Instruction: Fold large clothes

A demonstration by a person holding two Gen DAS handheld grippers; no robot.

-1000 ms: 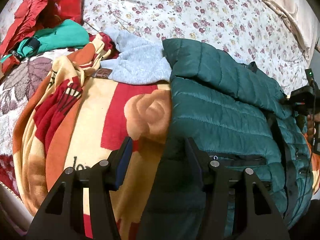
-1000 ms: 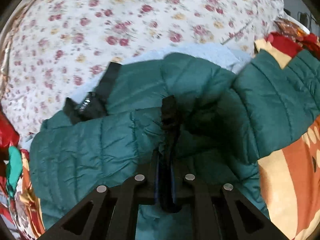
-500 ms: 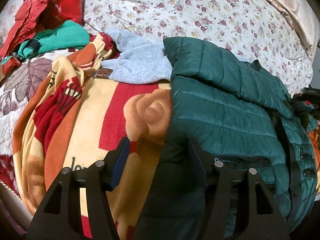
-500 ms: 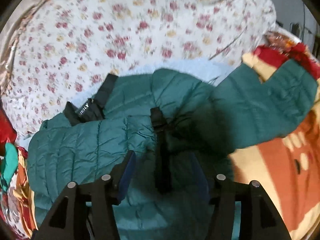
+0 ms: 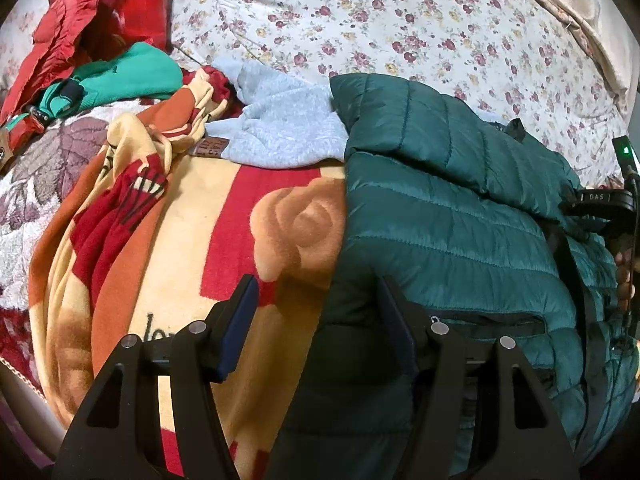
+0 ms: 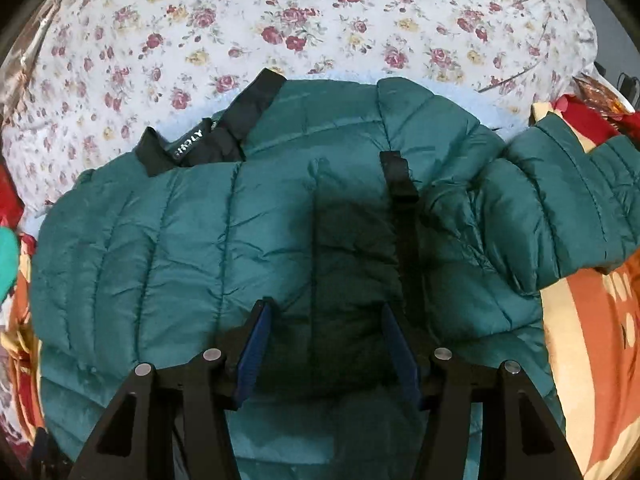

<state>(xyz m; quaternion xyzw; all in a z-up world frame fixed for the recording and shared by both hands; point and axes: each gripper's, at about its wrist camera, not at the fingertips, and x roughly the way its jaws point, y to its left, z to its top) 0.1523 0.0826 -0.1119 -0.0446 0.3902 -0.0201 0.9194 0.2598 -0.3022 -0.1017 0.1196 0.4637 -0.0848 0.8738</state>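
Observation:
A dark green quilted jacket [image 5: 440, 220] lies folded on the bed, on the right of the left wrist view. My left gripper [image 5: 316, 284] is open over the jacket's left edge, where it meets the blanket. Its pads do not press the cloth. In the right wrist view the jacket [image 6: 180, 240] fills the middle, with its black collar [image 6: 200, 144] at upper left and a sleeve [image 6: 560, 208] stretching off to the right. My right gripper [image 6: 325, 306] hangs open just above the jacket front. The black zipper strip [image 6: 404, 208] runs beyond its right finger.
A cream, red and orange blanket [image 5: 180, 260] lies left of the jacket. A grey sweater [image 5: 280, 128], a green garment [image 5: 128, 76] and a red jacket [image 5: 72, 36] are piled behind it. The floral bedsheet [image 5: 400, 20] spreads beyond. A hand [image 5: 624, 276] shows at the right edge.
My right gripper opened and let go of the black zipper strip, then shifted sideways over the jacket front. My left gripper's jaws widened slightly and it stayed in place.

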